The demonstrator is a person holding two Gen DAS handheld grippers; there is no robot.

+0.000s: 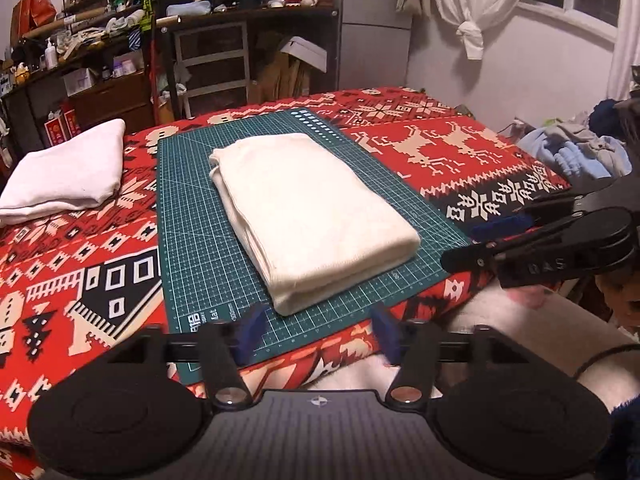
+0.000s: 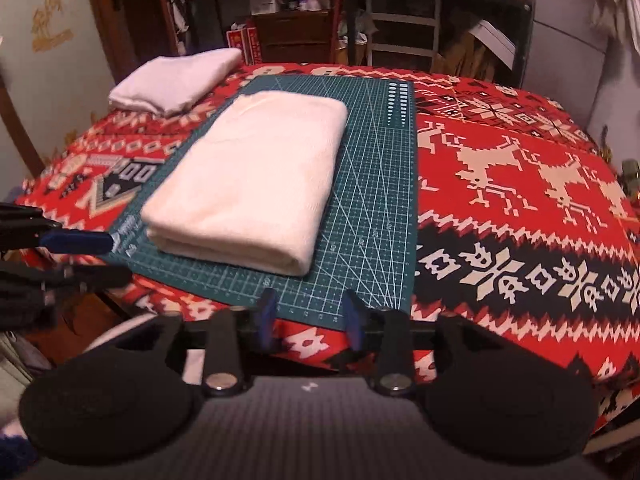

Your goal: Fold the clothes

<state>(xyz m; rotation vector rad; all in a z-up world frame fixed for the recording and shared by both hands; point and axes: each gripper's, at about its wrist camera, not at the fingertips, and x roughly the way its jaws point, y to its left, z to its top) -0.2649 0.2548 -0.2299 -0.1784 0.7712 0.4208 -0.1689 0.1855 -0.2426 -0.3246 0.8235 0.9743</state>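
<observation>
A cream garment [image 1: 308, 216] [image 2: 248, 176] lies folded into a thick rectangle on the green cutting mat [image 1: 188, 240] [image 2: 368, 208]. My left gripper [image 1: 318, 332] hovers just short of the garment's near edge, over the front edge of the mat; its blue pads stand apart with nothing between them. The right gripper [image 2: 311, 316] is also open and empty, near the mat's front edge and to the right of the garment. Each gripper shows in the other's view, the right gripper [image 1: 468, 246] at the right edge and the left gripper [image 2: 104, 258] at the left edge.
A second folded white garment [image 1: 68, 172] [image 2: 176, 76] rests at the table's far left on the red patterned cloth [image 1: 80, 260] [image 2: 520, 200]. A heap of blue and grey clothes [image 1: 576, 152] lies off the right side. Cluttered shelves [image 1: 100, 40] stand behind the table.
</observation>
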